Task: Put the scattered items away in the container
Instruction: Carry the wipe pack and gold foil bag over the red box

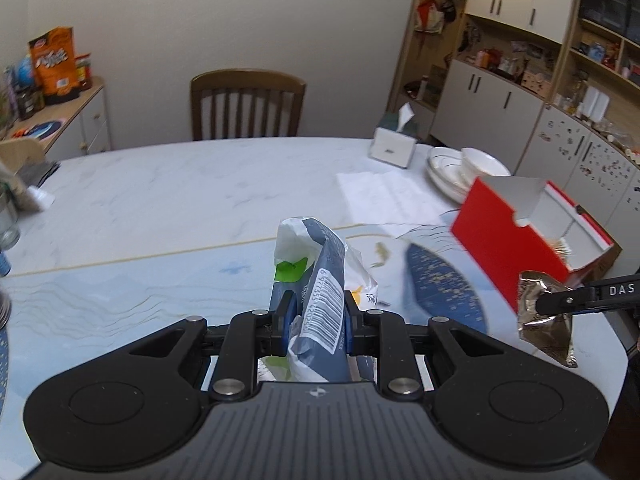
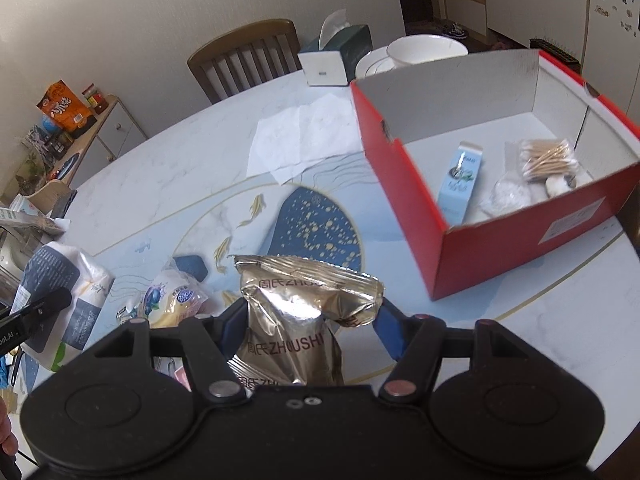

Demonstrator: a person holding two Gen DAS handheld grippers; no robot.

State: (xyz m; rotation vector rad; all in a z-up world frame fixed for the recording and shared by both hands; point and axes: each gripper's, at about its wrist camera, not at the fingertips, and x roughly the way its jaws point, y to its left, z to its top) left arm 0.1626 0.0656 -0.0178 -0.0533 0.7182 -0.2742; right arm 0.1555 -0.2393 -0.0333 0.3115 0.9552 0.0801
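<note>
My left gripper (image 1: pixel 316 312) is shut on a blue and white tissue pack (image 1: pixel 316 276) and holds it above the table; the pack also shows in the right wrist view (image 2: pixel 60 292). My right gripper (image 2: pixel 308 316) is shut on a gold foil snack packet (image 2: pixel 296 320), seen from the side in the left wrist view (image 1: pixel 544 316). The red box (image 2: pixel 520 240) stands open to the right, holding a light blue carton (image 2: pixel 460 180), a bag of cotton swabs (image 2: pixel 548 160) and white items. A yellow and blue snack pouch (image 2: pixel 168 300) lies on the table.
A tissue box (image 2: pixel 336 56), stacked white plates and a bowl (image 2: pixel 416 52) and white paper sheets (image 2: pixel 304 136) lie beyond the box. A wooden chair (image 1: pixel 248 104) stands at the far edge. Cabinets line the right and a sideboard with jars the left.
</note>
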